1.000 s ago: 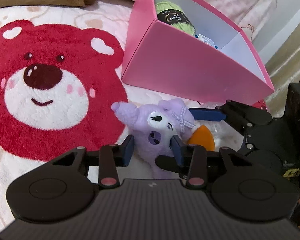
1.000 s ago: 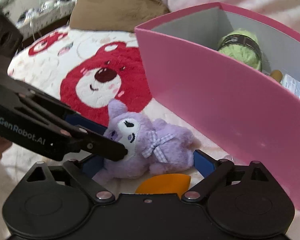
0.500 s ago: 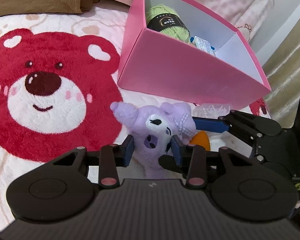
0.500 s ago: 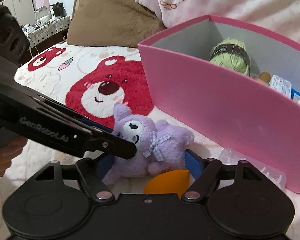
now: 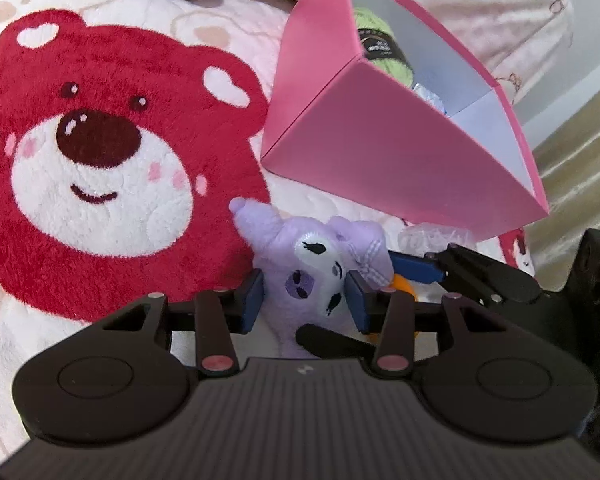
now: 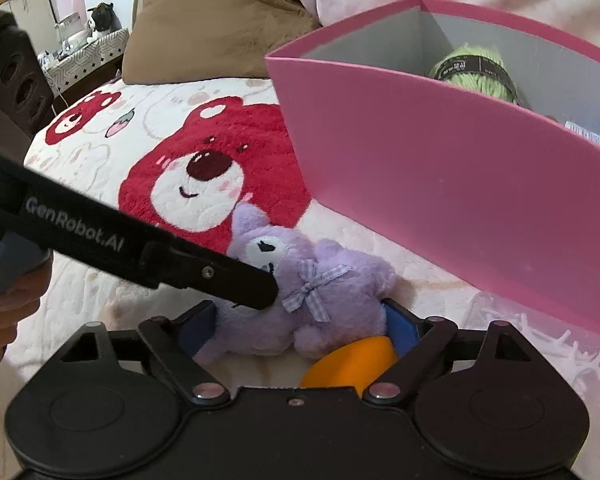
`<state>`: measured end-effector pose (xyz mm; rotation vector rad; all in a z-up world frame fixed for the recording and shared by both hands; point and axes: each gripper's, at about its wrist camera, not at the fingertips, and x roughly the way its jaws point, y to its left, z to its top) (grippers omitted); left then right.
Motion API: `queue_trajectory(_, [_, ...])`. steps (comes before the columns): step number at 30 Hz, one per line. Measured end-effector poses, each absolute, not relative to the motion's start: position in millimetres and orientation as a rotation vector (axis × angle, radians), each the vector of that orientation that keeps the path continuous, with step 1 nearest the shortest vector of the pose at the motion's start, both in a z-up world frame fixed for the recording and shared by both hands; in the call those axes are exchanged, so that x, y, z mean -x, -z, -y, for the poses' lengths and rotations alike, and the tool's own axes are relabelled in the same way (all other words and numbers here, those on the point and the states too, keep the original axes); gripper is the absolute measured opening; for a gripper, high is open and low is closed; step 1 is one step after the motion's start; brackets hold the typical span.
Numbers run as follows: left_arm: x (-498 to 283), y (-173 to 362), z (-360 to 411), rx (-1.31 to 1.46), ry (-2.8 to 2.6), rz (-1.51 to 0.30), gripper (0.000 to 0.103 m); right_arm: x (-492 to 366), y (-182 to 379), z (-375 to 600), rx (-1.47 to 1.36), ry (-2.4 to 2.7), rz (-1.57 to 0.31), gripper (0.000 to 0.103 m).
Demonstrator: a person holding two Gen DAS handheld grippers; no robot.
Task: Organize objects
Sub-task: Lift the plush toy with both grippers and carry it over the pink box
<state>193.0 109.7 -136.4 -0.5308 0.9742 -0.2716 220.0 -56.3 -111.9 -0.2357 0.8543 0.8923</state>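
Purple and soft, the small plush toy with a checked bow (image 5: pixel 320 276) (image 6: pixel 312 292) lies on the bed, on a white fleece blanket with a big red bear face (image 5: pixel 96 152) (image 6: pixel 204 176), just in front of the pink cardboard box (image 5: pixel 400 152) (image 6: pixel 440 184).

The left gripper (image 5: pixel 305 296) is clenched on the head of the plush toy: its two blue pads (image 5: pixel 253 294) press the face from both sides. In the right wrist view this gripper comes in from the left as a black bar that touches the toy's face.

The right gripper (image 6: pixel 300 328) is around the body of the toy. One blue pad is at the toy's lower end and the other is at its back, and both seem to touch the fur, but I cannot tell if they really squeeze it.

An orange rounded piece (image 6: pixel 352 360) (image 5: pixel 404 284) lies under the toy, near the right gripper. A clear plastic packet with white small pieces (image 6: pixel 540 336) (image 5: pixel 432 236) lies beside the box wall.

Inside the box there is a green yarn ball with a black label (image 5: pixel 380 48) (image 6: pixel 476 72), and next to it some blue and white packets, too hidden to name. A brown pillow (image 6: pixel 208 32) lies behind the blanket.
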Motion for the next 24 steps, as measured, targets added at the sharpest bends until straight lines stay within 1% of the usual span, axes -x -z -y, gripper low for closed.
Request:
queue_trajectory(2, [-188.6,129.7,-108.4,0.536,0.279,-0.961,0.042,-214.1,101.9,58.5,0.234,-0.888,-0.853,0.085])
queue_trajectory(6, [-175.8,105.9,-106.7,0.552,0.315,-0.918,0.042,-204.4,76.5,70.8,0.158,-0.868,-0.870,0.085])
queue_trajectory(13, [-147.6,62.6,-94.1,0.465,0.416,-0.876,0.043,-171.6,31.2,91.2,0.080,-0.835,-0.852,0.085])
queue_trajectory(16, [-136.6,44.9,-88.6,0.417,0.450,-0.863,0.043,-155.9,14.7,100.8,0.070,-0.821,-0.838,0.077])
queue_trajectory(17, [-134.4,39.2,-86.0,0.402,0.461,-0.861,0.043,-152.5,9.6,103.8,0.068,-0.810,-0.838,0.072])
queue_trajectory(20, [-129.1,17.9,-76.5,0.337,0.493,-0.834,0.043,-145.8,-7.0,115.1,0.044,-0.793,-0.835,0.069])
queue_trajectory(24, [-139.0,-17.6,-64.1,0.265,0.536,-0.806,0.043,-140.8,-34.4,123.2,0.067,-0.766,-0.777,0.066])
